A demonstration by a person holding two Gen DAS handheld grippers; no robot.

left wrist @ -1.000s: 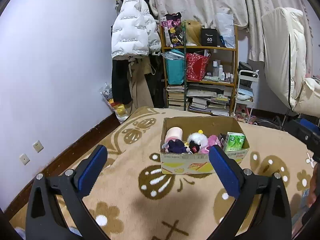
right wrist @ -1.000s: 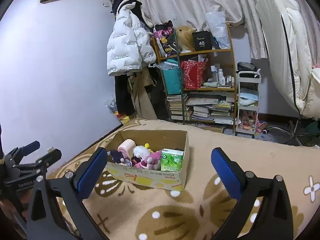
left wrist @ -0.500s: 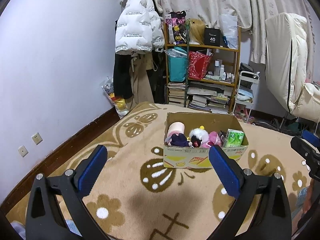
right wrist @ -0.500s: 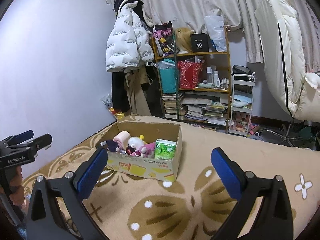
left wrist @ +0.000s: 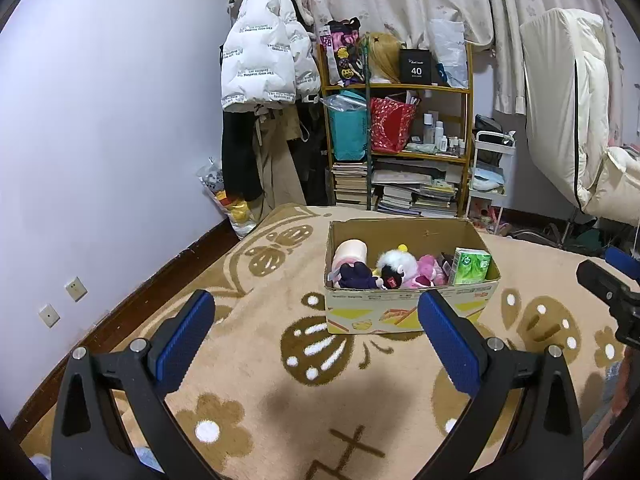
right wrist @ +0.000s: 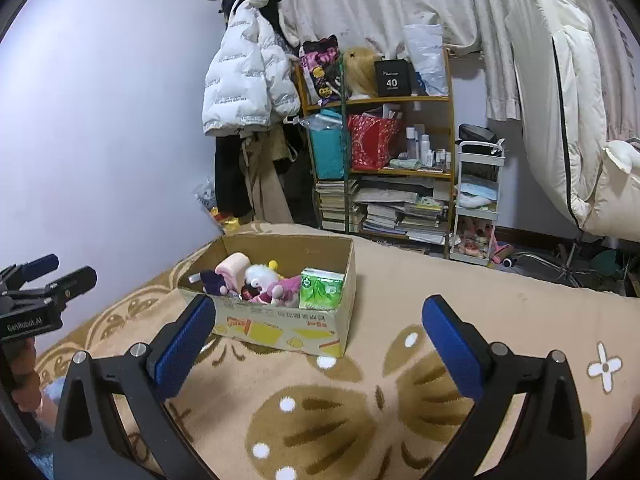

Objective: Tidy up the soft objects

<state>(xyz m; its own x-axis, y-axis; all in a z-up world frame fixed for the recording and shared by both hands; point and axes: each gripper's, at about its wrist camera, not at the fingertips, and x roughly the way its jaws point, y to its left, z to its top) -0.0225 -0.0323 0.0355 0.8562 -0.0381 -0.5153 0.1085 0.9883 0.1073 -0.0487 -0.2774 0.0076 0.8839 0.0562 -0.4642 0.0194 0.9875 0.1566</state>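
A: Compared with a second ago, we have both hand-held grippers further back from the cardboard box (left wrist: 412, 276). In the left wrist view the box sat lower and closer to the fingers then; now more of the patterned blanket (left wrist: 280, 380) lies between us and it.

B: And in the right wrist view the box has slid from just above the left finger to further up and left of centre. We take that as a retreat or a re-framing, not an approach.

A: What does it mean for the job? Nothing has left the box. The pink roll (left wrist: 351, 251), the dark purple plush (left wrist: 357, 276), the white fluffy toy (left wrist: 394, 261), the pink plush (left wrist: 429, 270) and the green tissue pack (left wrist: 471, 266) all lie inside it, on the bed.

B: So in our judgement the sorting has not started, or is between picks. We cannot tell which.

A: Poses, then. Our left hand-held gripper (left wrist: 316, 324) is spread wide with nothing between its blue pads (left wrist: 184, 338), held low over the blanket and aimed at the box's front wall.

B: Our right hand-held gripper (right wrist: 318, 332) is equally wide and empty, off to the box's right, looking across at its corner. Each shows at the edge of the other's view, well apart.

A: Next we would expect to close in from above on one soft toy.
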